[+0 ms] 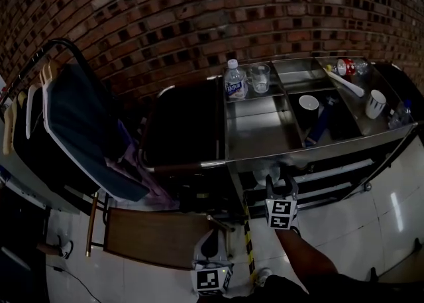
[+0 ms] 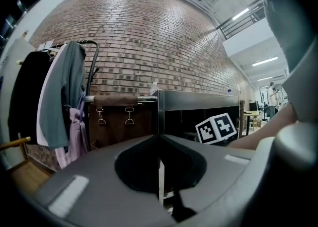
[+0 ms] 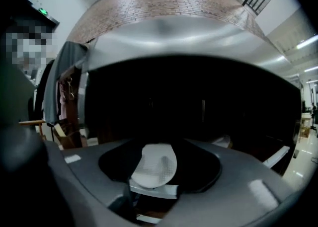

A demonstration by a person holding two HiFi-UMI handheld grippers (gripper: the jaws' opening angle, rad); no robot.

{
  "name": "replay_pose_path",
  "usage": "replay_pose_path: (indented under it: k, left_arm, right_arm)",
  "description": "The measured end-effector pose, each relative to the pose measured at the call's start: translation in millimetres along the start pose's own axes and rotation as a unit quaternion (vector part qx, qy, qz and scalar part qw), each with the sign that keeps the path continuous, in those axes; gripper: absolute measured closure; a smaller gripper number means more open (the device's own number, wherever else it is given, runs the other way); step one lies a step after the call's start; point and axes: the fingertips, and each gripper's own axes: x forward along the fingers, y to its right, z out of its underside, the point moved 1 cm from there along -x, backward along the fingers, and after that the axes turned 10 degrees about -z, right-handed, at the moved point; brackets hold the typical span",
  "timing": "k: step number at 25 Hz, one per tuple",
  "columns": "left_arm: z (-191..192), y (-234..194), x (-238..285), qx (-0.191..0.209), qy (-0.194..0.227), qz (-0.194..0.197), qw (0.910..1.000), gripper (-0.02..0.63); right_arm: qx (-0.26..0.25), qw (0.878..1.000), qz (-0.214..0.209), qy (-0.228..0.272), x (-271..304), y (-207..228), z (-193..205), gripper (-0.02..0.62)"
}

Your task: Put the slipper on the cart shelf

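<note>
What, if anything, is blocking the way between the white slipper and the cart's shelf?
Nothing visible. The slipper sits just ahead of the right gripper, whose jaws are open. It appears to lie inside the dark lower opening of the cart, with no object in between.

The shelf opening [image 3: 198,112] under the cart's steel top [image 1: 265,132] is wide and dark. Only the slipper [image 3: 154,165] lies at its front. On the left, a wooden seat [image 1: 152,239] and a full clothes rack [image 1: 73,122] narrow the way. The tiled floor [image 1: 377,229] on the right gives free passage.
</note>
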Motion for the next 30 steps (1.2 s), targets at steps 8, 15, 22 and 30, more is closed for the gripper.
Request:
replay_pose_path:
  k: [8, 15, 22, 30]
  left_arm:
    - [-20, 18, 8, -0.005, 0.022, 0.021, 0.9995, 0.591]
    - [-41, 31, 12, -0.009, 0.045, 0.042, 0.9980, 0.591]
    - [-46, 46, 9, -0.011, 0.053, 0.071, 0.9960, 0.591]
    - [-42, 42, 3, -0.015, 0.051, 0.076, 0.9957, 0.591]
  right_arm:
    - [-0.017, 0.997, -0.070, 0.031, -91, -45, -41, 0.592]
    - [-0.025, 0.996, -0.085, 0.030, -138, -73, -43, 0.594]
    - [-0.031, 0.997, -0.062, 0.039, -160, -77, -55, 0.594]
    - [-0.025, 0.996, -0.063, 0.050, -165, -85, -64, 0.594]
